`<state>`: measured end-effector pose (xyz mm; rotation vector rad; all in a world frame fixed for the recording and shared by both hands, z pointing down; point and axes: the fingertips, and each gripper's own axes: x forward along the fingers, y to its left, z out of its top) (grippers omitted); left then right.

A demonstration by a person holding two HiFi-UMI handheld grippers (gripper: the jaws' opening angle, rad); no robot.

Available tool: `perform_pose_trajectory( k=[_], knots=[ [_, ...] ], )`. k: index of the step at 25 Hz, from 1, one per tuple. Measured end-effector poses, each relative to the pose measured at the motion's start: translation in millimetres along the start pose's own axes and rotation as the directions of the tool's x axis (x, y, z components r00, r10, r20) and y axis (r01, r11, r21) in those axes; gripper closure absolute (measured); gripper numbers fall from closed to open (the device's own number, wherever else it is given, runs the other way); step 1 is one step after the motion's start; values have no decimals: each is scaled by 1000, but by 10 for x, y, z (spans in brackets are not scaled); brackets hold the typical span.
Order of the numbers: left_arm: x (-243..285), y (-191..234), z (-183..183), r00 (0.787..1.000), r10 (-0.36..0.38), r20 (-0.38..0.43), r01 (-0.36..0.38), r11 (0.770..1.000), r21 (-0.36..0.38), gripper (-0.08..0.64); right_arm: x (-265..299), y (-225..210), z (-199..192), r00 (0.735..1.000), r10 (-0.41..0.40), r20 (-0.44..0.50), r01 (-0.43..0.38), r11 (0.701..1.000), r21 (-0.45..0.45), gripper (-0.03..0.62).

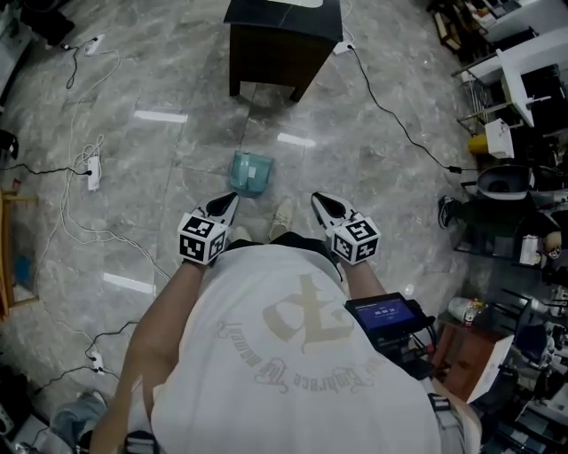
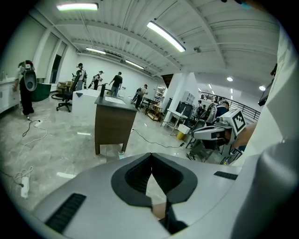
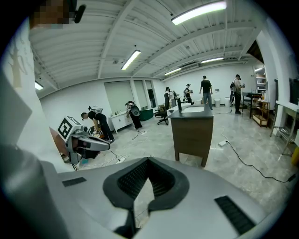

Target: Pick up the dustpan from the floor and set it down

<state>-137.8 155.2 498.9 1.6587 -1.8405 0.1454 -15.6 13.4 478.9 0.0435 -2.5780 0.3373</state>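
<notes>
Both empty: your left tool (image 1: 232,199) and right tool (image 1: 316,199) are pressed together.
Dustpan (image 1: 251,173) sits on the floor (image 1: 169,80) near them.

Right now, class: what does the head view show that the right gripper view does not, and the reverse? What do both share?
Only the head view: the teal plastic dustpan on the floor. Only the right gripper view: long ceiling lights and distant people. Both: the dark wooden cabinet, the grey marble floor, the left gripper.
</notes>
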Motion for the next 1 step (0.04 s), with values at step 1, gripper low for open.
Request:
perform_pose_trajectory(
  k=[1],
  knots=[
    [6,3,15,1000,-2,1,2,1000,3,548,2,-2,0,1000,0,-1,0,1000,0,575]
  ],
)
